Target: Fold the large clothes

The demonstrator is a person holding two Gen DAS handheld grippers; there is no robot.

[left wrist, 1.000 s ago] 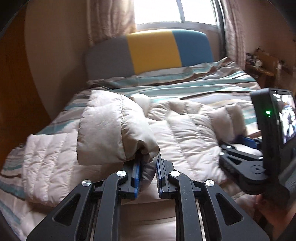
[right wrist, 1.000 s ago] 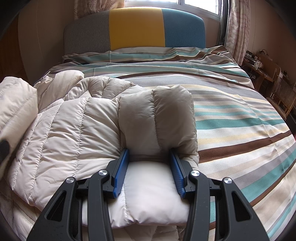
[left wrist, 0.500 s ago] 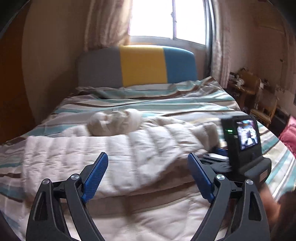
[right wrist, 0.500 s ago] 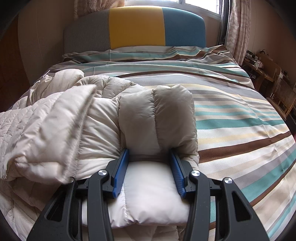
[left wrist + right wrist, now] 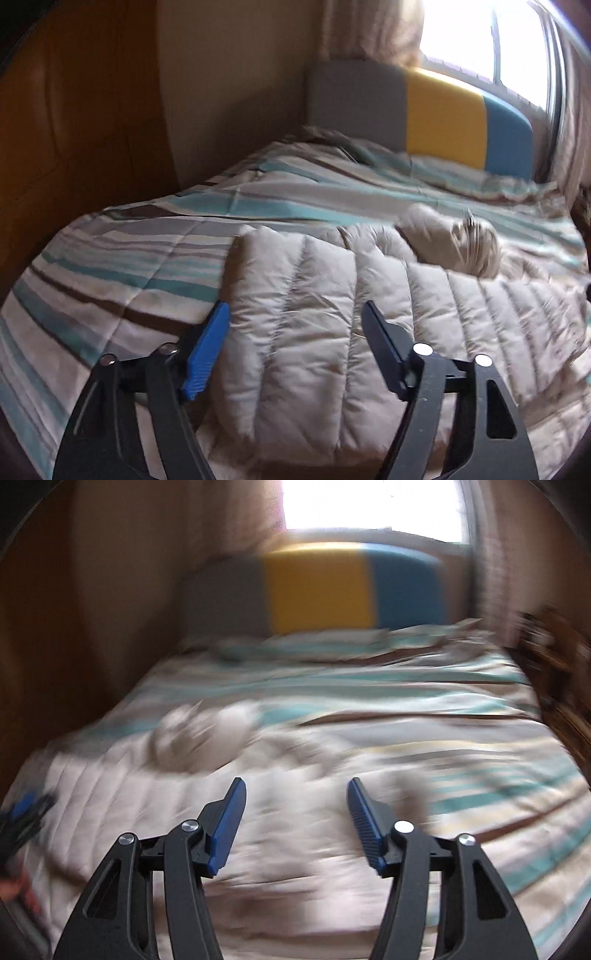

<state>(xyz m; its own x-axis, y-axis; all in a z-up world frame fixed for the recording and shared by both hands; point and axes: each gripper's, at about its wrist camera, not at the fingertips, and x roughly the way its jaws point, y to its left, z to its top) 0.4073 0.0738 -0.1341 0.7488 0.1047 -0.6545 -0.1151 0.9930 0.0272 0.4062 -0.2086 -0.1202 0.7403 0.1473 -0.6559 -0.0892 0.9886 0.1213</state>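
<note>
Left wrist view: both hand-held grippers, left hand-held gripper (image 5: 295, 347) and right hand-held gripper (image 5: 295, 823), gape empty over the cream quilted puffer jacket (image 5: 332, 314) on the striped bed (image 5: 110, 258); its springy padding could unfold.

Quilted, faintly glossy cloth jacket (image 5: 332, 314)

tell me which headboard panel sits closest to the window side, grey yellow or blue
The blue panel, at the right end of the headboard under the window. The yellow panel is in the middle, and the grey panel is at the far end, by the wall corner.
</note>
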